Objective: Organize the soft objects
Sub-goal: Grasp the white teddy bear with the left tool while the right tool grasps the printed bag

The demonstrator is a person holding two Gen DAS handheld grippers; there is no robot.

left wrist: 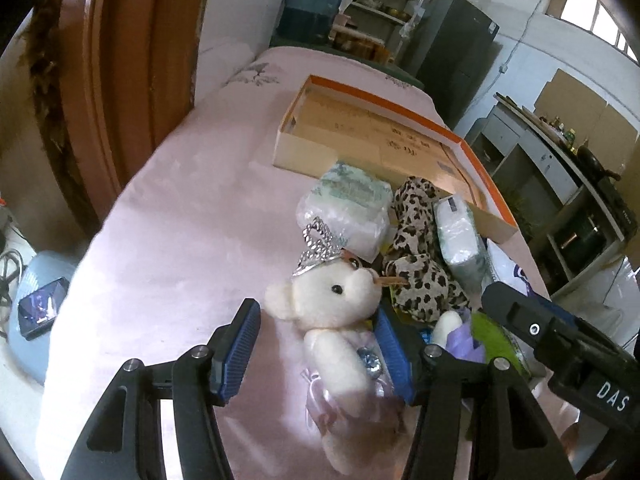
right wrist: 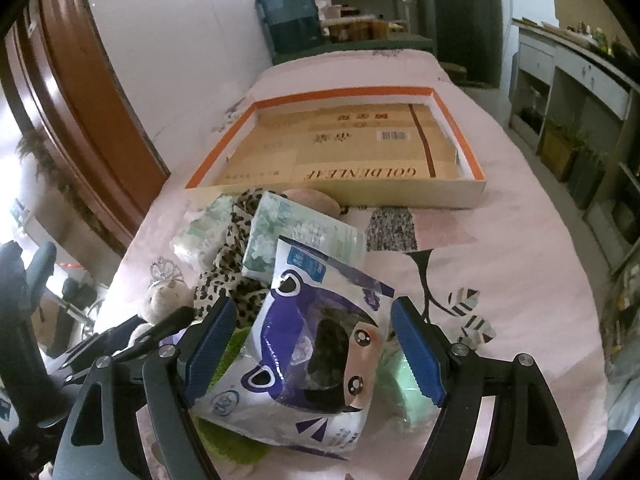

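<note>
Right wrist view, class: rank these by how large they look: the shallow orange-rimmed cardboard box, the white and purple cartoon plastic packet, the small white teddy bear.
1. Orange-rimmed cardboard box, largest.
2. White and purple cartoon packet; close to the camera, so its true size is unsure.
3. White teddy bear, smallest, partly hidden.

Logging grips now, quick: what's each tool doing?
Left tool: open, straddling the white teddy bear.
Right tool: open, straddling the purple-and-white packet.

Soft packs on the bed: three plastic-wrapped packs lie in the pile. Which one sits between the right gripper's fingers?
The white pack with purple cartoon print, lying nearest the right gripper. The two green-patterned tissue packs lie farther away, toward the orange-rimmed box.
</note>
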